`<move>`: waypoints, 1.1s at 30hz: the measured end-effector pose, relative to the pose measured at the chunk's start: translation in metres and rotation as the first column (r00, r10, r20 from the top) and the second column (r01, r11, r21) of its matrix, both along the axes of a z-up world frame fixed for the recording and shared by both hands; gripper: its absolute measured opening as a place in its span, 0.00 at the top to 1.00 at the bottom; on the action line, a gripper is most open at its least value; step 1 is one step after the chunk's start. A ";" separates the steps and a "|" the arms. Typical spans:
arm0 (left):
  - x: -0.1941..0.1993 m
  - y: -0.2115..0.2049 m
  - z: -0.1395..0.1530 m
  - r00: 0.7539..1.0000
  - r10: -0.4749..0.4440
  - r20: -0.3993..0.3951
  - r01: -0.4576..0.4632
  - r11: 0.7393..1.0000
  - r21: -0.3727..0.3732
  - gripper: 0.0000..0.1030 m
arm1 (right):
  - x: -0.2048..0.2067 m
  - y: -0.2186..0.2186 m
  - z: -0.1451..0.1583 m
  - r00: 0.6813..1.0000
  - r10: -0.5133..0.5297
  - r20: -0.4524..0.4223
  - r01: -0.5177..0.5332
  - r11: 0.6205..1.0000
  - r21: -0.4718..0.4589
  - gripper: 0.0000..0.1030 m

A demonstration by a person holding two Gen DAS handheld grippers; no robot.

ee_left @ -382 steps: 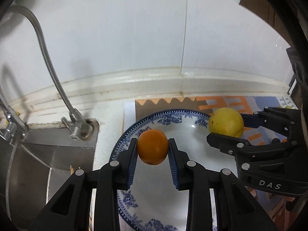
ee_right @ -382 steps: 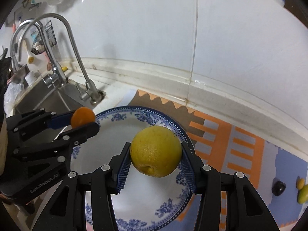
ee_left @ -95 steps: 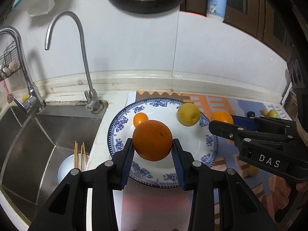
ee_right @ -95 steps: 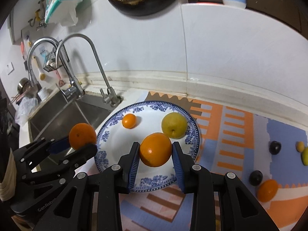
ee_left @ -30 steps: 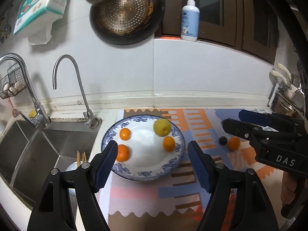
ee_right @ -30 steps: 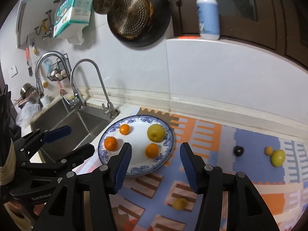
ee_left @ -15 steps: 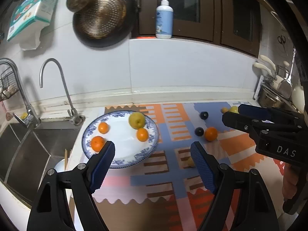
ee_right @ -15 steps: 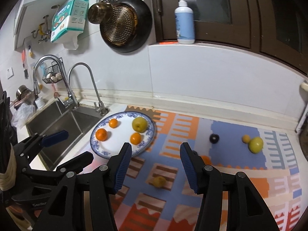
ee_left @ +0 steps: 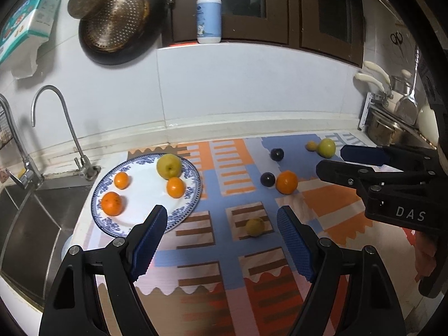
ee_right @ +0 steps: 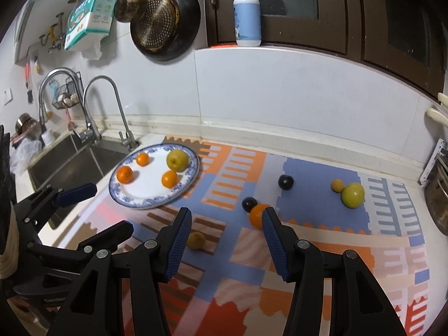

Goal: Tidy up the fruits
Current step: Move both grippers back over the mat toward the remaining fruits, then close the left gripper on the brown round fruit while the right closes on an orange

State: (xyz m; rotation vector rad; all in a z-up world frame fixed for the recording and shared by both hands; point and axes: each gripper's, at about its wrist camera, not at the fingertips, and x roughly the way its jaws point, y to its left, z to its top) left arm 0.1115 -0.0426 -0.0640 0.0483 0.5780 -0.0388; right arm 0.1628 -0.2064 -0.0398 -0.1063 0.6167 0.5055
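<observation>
We see the patterned orange-blue mat (ee_left: 224, 252) on the surface, centre frame; blue-rimmed white plate (ee_left: 193, 196) w/ 4 fruits, centre-left. Left hand-held gripper (ee_left: 222, 233) & right hand-held gripper (ee_right: 224, 236) both spread, empty. Small yellow fruit (ee_left: 254, 226) on the mat, lower centre.

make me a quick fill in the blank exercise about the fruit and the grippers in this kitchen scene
1. The blue-patterned white plate holds ____ fruits.
2. The large yellow-green fruit on the plate lies on the side away from the ____.
3. Both the left gripper and the right gripper hold ____.
4. The two dark round plums lie on the patterned ____, off the plate.

Missing words: four; sink; nothing; mat
</observation>
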 end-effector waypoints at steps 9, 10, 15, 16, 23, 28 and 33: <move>0.014 -0.021 -0.017 1.000 -0.027 -0.012 0.028 0.999 0.032 0.23 | 0.024 -0.010 -0.025 0.999 0.029 -0.038 -0.030 0.999 -0.026 0.48; 0.017 -0.023 -0.020 1.000 -0.025 -0.018 0.025 0.999 0.035 0.23 | 0.028 -0.011 -0.028 0.998 0.031 -0.047 -0.032 0.999 -0.024 0.48; 0.039 -0.030 -0.036 0.997 -0.018 -0.073 0.020 0.999 0.025 0.25 | 0.048 -0.017 -0.046 0.996 0.043 -0.084 -0.045 0.999 -0.024 0.48; 0.042 -0.031 -0.039 0.996 -0.018 -0.082 0.019 1.000 0.022 0.25 | 0.051 -0.018 -0.049 0.995 0.046 -0.089 -0.048 0.999 -0.022 0.48; 0.062 -0.038 -0.060 0.987 -0.031 -0.156 0.034 0.999 0.017 0.36 | 0.072 -0.019 -0.069 0.989 0.066 -0.129 -0.069 0.997 -0.019 0.48; 0.071 -0.037 -0.071 0.980 -0.043 -0.195 0.044 0.999 0.002 0.42 | 0.084 -0.017 -0.082 0.984 0.070 -0.163 -0.073 0.997 -0.016 0.48; 0.080 -0.037 -0.079 0.972 -0.058 -0.228 0.056 0.998 -0.015 0.53 | 0.099 -0.013 -0.093 0.979 0.065 -0.193 -0.069 0.998 -0.012 0.48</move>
